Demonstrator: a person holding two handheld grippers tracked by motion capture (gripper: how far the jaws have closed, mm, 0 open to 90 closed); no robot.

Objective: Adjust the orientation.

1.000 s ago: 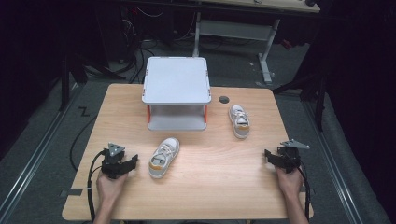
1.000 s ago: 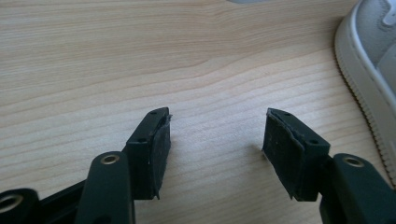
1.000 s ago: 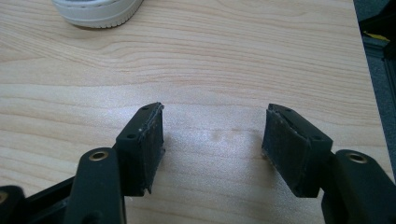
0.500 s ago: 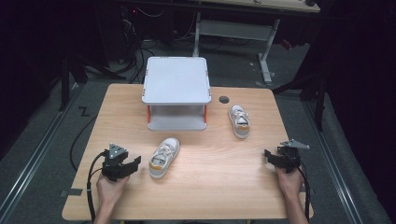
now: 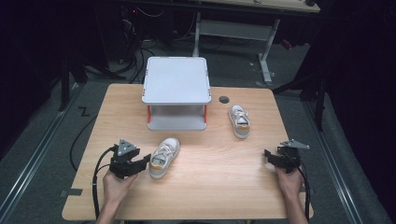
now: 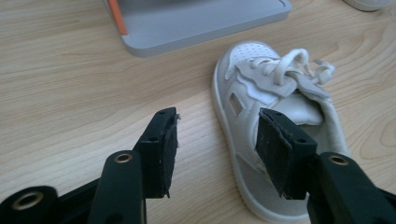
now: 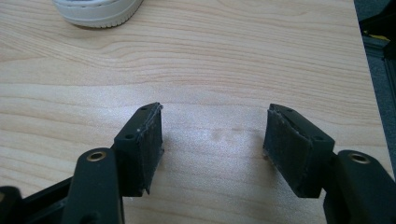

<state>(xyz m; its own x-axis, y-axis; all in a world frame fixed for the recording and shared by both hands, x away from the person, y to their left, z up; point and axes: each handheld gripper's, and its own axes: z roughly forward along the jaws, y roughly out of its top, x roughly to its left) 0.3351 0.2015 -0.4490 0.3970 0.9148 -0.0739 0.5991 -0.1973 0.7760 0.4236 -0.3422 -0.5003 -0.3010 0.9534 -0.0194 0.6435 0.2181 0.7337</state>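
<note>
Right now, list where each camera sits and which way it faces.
High view: above the person's table edge, looking forward and down at the table, both hands, both grippers.
Left gripper view: on the left gripper, looking along its open jaws at the near shoe.
Right gripper view: on the right gripper, facing bare wood.
Shared: the near shoe.

table [image 5: 210, 186]: pale wood grain, smooth, faint sheen
near shoe [image 6: 275, 135]: white matt leather-like upper, perforated toe, cloth laces, smooth rubbery sole rim
far shoe [image 5: 239, 120]: white, same look; ribbed sole edge
stand [image 5: 176, 79]: grey matt plastic, orange posts
my left gripper [image 6: 217, 140]: black matt plastic, rough dark pads
my right gripper [image 7: 215, 137]: the same
</note>
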